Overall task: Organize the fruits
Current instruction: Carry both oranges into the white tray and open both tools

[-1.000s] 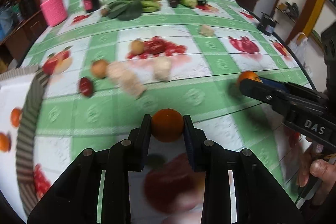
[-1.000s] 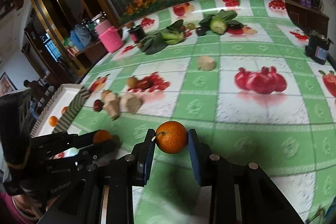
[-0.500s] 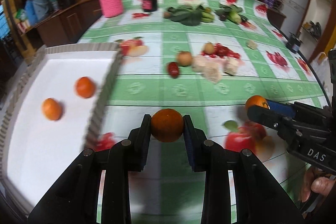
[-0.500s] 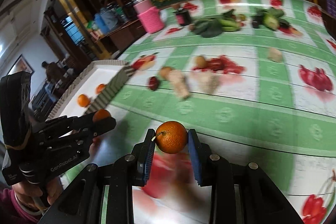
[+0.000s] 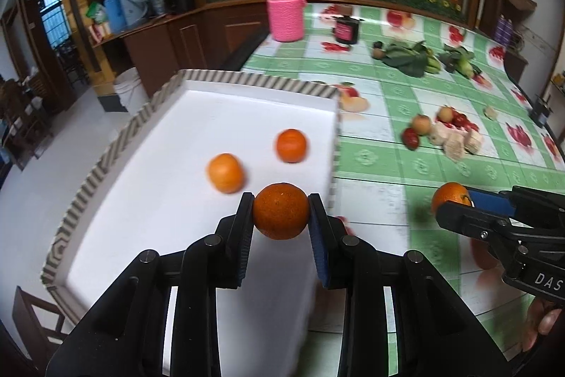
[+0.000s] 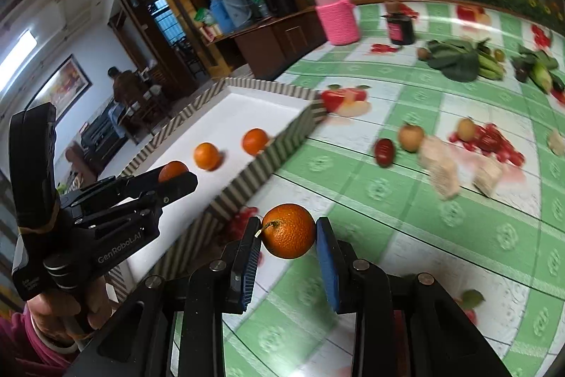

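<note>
Green-and-white checked oilcloth printed with fruit covers the counter (image 5: 381,165) we work at, with a flower mural along the back wall.

We pinch one orange (image 5: 280,211) in the left claw (image 5: 280,212), its pads pressed on both sides, and it hangs over the near part of the white tray (image 5: 106,161) with the striped rim. Two more oranges (image 5: 226,172) lie loose on the tray floor beyond it, apart from each other.

We carry a second orange with a short stem (image 6: 289,231) in the right claw (image 6: 289,234), clamped between the blue pads above the oilcloth just beside the tray's striped wall.

Writing we can read: "GenRobot.AI" on the left tool's body in the right wrist view, and "DAS" on the right tool in the left wrist view. The label on the dark jar (image 5: 346,30) is too small to read.

Compared with a second ago, the left view then faced open oilcloth with the tray at its edge; now the tray fills that view's left half, and both oranges sit in the claws as before.

Farther out lie an apple (image 6: 410,137), a dark red fruit (image 6: 384,152), pale chunks (image 6: 439,170), leafy greens (image 6: 455,60) and a jar in a pink knitted sleeve (image 5: 285,12).
</note>
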